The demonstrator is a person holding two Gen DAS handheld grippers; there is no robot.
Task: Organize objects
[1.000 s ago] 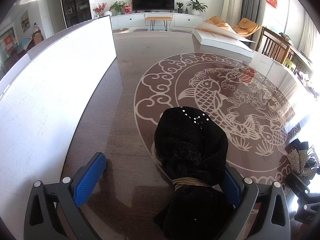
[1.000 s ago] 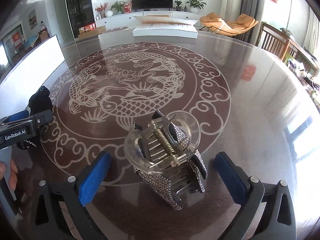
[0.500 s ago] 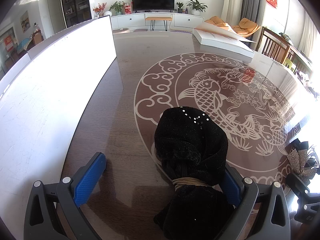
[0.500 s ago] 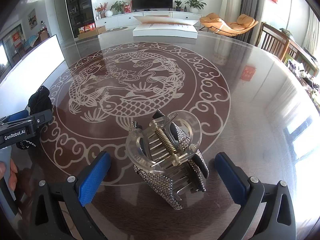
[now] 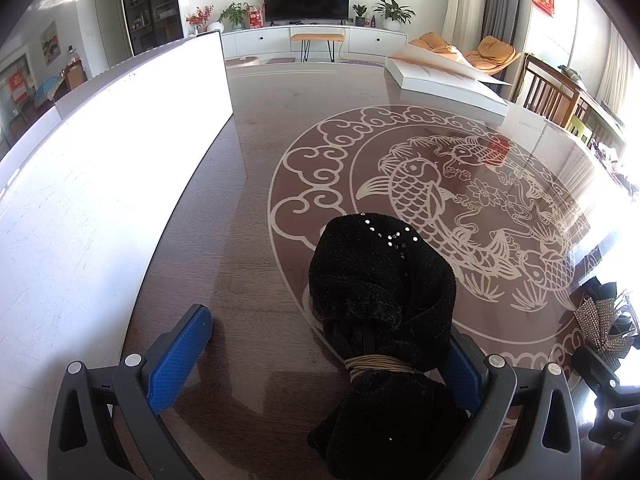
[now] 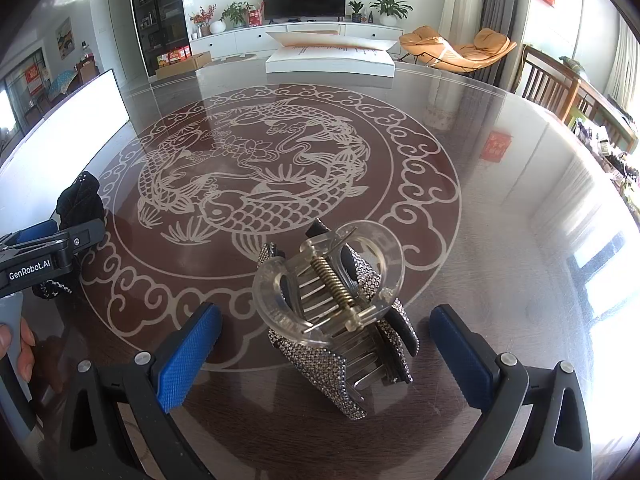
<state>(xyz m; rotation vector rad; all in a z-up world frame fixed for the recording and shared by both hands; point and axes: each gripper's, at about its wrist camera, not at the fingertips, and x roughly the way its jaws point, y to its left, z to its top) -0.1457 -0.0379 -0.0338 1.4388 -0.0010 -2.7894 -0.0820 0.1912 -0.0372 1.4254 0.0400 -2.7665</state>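
A black velvet hair bow (image 5: pixel 380 292) with small studs and a tan band lies on the glass table between the open fingers of my left gripper (image 5: pixel 320 356), against the right pad; it also shows in the right wrist view (image 6: pixel 78 206). A clear claw hair clip (image 6: pixel 328 280) rests on top of a rhinestone hair clip (image 6: pixel 340 364), between the open fingers of my right gripper (image 6: pixel 324 352), touching neither pad. The rhinestone clip also shows at the right edge of the left wrist view (image 5: pixel 600 320). The left gripper shows in the right wrist view (image 6: pixel 44 256).
A large white board (image 5: pixel 100 160) stands along the table's left side. A white flat box (image 6: pixel 330 62) lies at the far edge. The round glass table (image 6: pixel 520 220) has a fish pattern. Wooden chairs (image 6: pixel 556 88) stand at the right.
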